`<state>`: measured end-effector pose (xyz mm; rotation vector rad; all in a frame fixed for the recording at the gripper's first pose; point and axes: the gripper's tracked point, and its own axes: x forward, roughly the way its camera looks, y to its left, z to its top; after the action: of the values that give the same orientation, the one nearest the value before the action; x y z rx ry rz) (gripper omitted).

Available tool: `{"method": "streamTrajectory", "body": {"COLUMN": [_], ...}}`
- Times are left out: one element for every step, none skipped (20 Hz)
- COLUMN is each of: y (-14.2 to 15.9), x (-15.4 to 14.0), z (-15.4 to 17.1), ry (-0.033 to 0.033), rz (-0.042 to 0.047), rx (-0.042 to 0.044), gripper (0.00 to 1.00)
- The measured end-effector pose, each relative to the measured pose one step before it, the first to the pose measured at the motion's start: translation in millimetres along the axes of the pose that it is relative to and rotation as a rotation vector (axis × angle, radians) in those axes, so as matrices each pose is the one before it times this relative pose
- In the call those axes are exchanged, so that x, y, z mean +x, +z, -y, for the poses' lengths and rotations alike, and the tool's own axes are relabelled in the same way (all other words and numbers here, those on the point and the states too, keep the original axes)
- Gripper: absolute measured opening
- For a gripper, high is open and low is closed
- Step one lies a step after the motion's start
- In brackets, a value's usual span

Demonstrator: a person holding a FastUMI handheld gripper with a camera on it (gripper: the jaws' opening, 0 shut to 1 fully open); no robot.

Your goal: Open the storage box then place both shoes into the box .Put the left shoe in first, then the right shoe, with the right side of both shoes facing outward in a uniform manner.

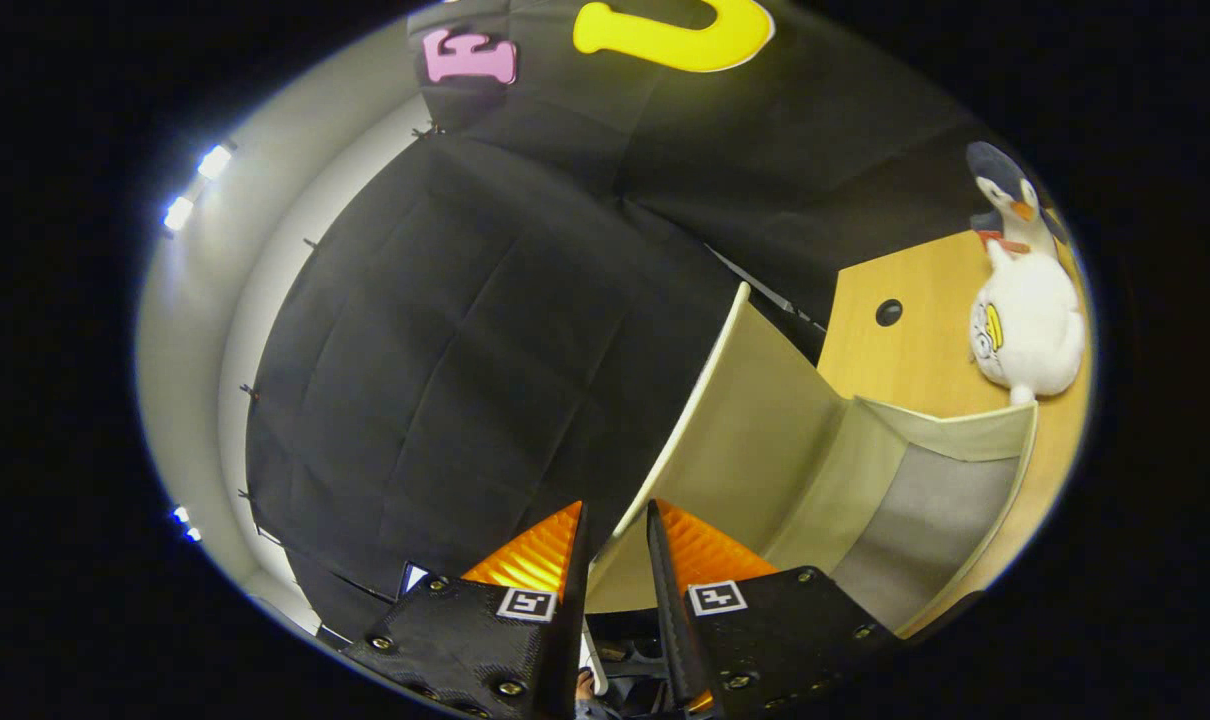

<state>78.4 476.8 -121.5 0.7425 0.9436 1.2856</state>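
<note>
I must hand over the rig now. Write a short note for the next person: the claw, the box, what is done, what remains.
Claw: its fingers straddle the edge of the raised lid, a narrow gap between them; whether they press on it I cannot tell.
Box: on the wooden table, tilted in the view, lid up, its grey inside holding no shoe. A plush penguin is beyond it.
Done: box open or nearly so.
Left: left shoe in first, then the right, right sides outward.
</note>
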Motion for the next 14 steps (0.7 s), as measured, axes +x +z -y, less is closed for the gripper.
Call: {"method": "streamTrajectory", "body": {"y": [-1.92, -1.84, -1.36, 0.94, -2.32, -0.85, -0.52, -0.48, -2.41, -4.34, -3.71, -2.39, -3.49, -2.05], "x": [13.65, 13.64, 13.19, 13.8, 12.28, 12.01, 9.47, 6.44, 6.68, 5.24, 0.26, -4.53, -1.12, -4.36], "z": [-6.95, -3.0, 0.52, -0.08, -0.8, 0.88, -3.14, 0.07, 1.19, 2.35, 3.22, 5.36, 6.28, 8.58], "ry": [-0.00532, -0.00553, -0.01131, -0.00815, -0.01462, -0.01719, -0.00299, -0.01209, -0.01522, -0.01183, -0.01214, -0.01297, -0.02459, -0.02964], "rz": [-0.01538, -0.01505, -0.01261, -0.01335, -0.01419, -0.00913, -0.00399, -0.00688, -0.00706, -0.0171, -0.01264, -0.00614, -0.00584, -0.00173], "rx": [-0.01575, -0.00882, -0.00293, -0.00079, 0.00018, -0.00385, -0.00156, 0.00042, 0.00108, 0.00524, 0.00214, 0.00182, 0.00331, 0.00316], "gripper": [0.33, 0.34, 0.34, 0.34, 0.34, 0.34, 0.34, 0.34, 0.34, 0.34, 0.42, 0.49, 0.49, 0.62]}}
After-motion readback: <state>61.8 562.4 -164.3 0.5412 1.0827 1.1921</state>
